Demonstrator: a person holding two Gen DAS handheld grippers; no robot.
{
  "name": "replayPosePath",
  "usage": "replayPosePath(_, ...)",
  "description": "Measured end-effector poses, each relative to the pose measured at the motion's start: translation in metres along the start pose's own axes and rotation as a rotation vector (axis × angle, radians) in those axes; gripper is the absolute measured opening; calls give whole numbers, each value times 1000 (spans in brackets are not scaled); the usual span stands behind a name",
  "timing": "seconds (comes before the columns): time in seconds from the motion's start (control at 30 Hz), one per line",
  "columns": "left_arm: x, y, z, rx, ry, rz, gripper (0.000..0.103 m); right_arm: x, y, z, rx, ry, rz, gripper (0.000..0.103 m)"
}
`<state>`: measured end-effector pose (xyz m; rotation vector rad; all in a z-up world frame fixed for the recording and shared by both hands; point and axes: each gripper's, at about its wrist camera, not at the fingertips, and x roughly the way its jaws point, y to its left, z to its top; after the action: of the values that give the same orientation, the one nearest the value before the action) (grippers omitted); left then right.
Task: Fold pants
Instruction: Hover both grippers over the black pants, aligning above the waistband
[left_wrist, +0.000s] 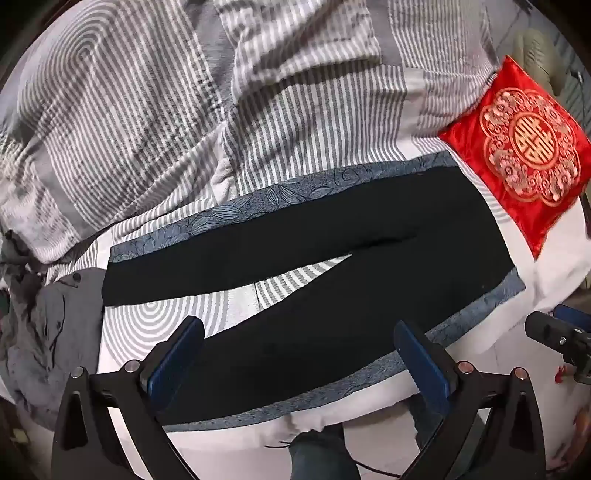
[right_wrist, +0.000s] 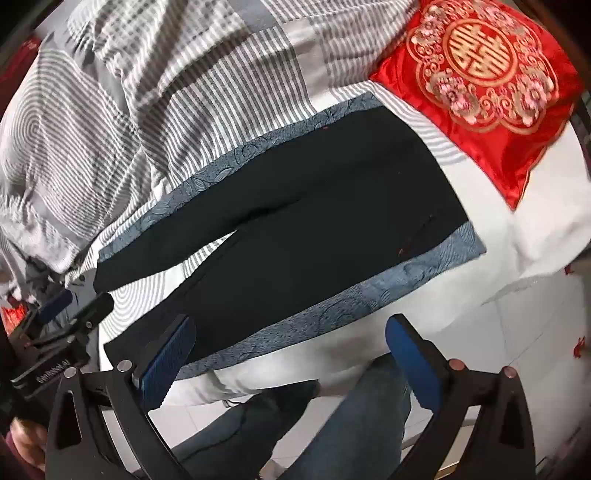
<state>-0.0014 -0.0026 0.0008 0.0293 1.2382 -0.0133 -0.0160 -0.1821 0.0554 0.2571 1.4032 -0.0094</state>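
Note:
Black pants (left_wrist: 332, 229) with blue-grey patterned side bands lie flat on the bed, waist to the right and the two legs spread apart toward the left. My left gripper (left_wrist: 299, 347) hovers open above the near leg, its blue pads (left_wrist: 177, 354) wide apart and holding nothing. In the right wrist view the same pants (right_wrist: 295, 221) stretch from the upper right to the lower left. Over the bed's near edge by the near leg, my right gripper (right_wrist: 291, 343) is open and empty. The left gripper (right_wrist: 62, 314) shows at that view's left edge, and the right gripper (left_wrist: 554, 332) shows at the left wrist view's right edge.
A grey-and-white striped duvet (left_wrist: 166, 110) is bunched behind the pants. A red embroidered cushion (left_wrist: 517, 155) lies beyond the waist end. Crumpled grey clothes (left_wrist: 44, 332) sit past the leg ends. A person's legs in jeans (right_wrist: 314, 417) stand at the bed's near edge.

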Motion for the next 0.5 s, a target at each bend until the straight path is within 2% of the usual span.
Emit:
replayPosePath(0.07, -2, -4, -2, -20, -13, 10, 103, 1, -9, 19, -46, 63, 20, 103)
replayPosePath(0.1, 0, 1, 2, -62, 27, -12, 103, 1, -13, 24, -83, 74, 24, 103)
replayPosePath(0.2, -2, 1, 0, -121, 30, -34, 103, -6, -18, 41, -152, 61, 13, 103)
replayPosePath(0.27, -6, 3, -4, -124, 15, -24, 103, -10, -27, 54, -164, 51, 26, 103)
replayPosePath(0.33, -12, -44, 0, -135, 26, 51, 103, -8, -29, 58, -175, 59, 28, 103)
replayPosePath(0.5, -12, -51, -9, -170, 40, 39, 103, 2, -35, 59, -201, 99, 49, 103)
